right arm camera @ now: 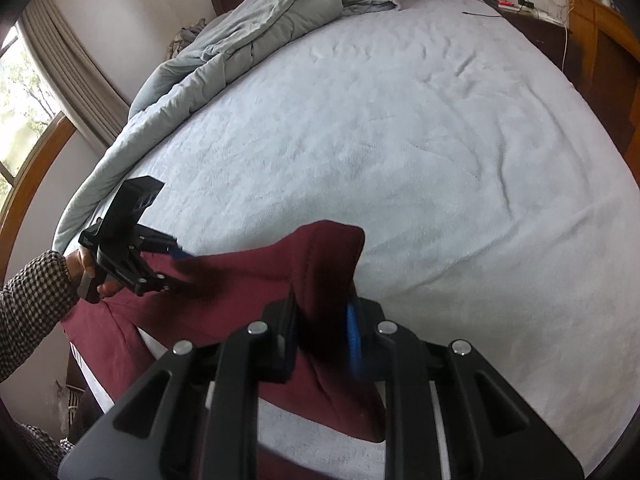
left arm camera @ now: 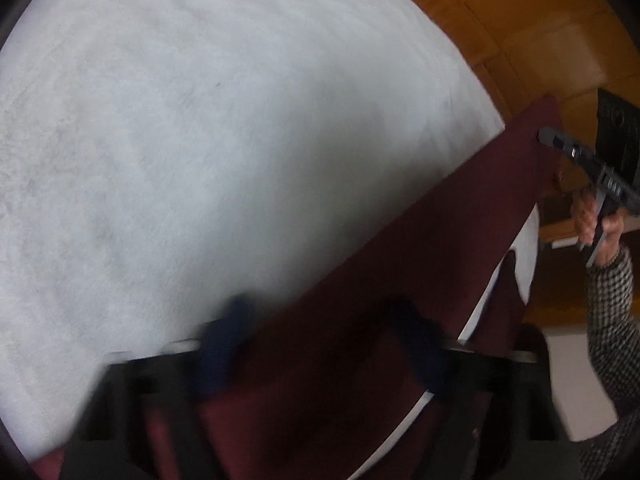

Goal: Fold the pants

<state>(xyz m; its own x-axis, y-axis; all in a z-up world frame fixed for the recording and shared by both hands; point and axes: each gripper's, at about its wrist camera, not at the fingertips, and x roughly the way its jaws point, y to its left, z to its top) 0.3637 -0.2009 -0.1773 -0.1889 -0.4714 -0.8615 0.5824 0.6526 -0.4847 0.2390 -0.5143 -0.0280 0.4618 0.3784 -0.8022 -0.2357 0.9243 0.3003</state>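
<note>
Dark red pants (right arm camera: 240, 292) lie along the near edge of a pale blue bed (right arm camera: 400, 120). My right gripper (right arm camera: 320, 320) is shut on a bunched fold of them and holds it raised off the sheet. In the left wrist view the pants (left arm camera: 400, 260) stretch as a taut band from my left gripper (left arm camera: 320, 340) up to the right gripper (left arm camera: 546, 136), held by a hand in a checked sleeve. The blurred left fingers have cloth between them and look closed on it. From the right wrist, the left gripper (right arm camera: 186, 270) meets the cloth's left end.
A crumpled grey-blue duvet (right arm camera: 240, 40) is heaped along the far left of the bed. A window with a curtain (right arm camera: 60, 60) is at the left and a dark nightstand with cables (right arm camera: 532, 12) at the far right. Wooden flooring (left arm camera: 520, 20) lies beyond the bed's edge.
</note>
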